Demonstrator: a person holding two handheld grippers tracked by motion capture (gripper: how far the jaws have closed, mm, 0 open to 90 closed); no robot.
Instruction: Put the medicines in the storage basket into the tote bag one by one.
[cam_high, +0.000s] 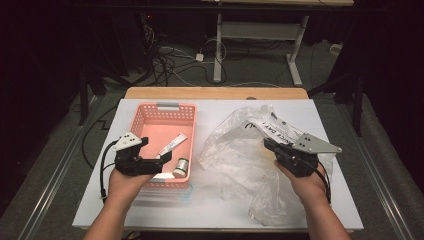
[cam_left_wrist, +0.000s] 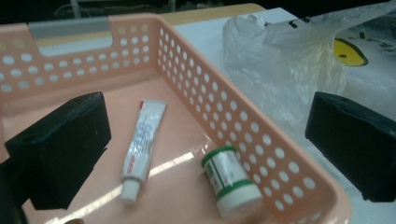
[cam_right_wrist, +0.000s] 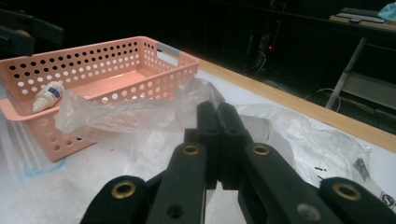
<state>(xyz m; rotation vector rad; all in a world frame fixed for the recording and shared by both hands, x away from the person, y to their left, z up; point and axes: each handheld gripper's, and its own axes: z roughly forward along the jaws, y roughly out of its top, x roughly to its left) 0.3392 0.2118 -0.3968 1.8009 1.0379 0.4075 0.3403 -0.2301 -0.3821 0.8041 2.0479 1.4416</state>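
Label of small bottle (cam_left_wrist: 231, 179) in pink basket (cam_left_wrist: 261, 135) blurred, unreadable.

Both forearms enter from the bottom edge of the high view, each hand wrapped around a gripper. The left gripper (cam_high: 159, 159) sits left of centre, its jaws spread wide and pointing right. The right gripper (cam_high: 266, 144) sits right of centre, its jaws pressed together and pointing toward the upper left.
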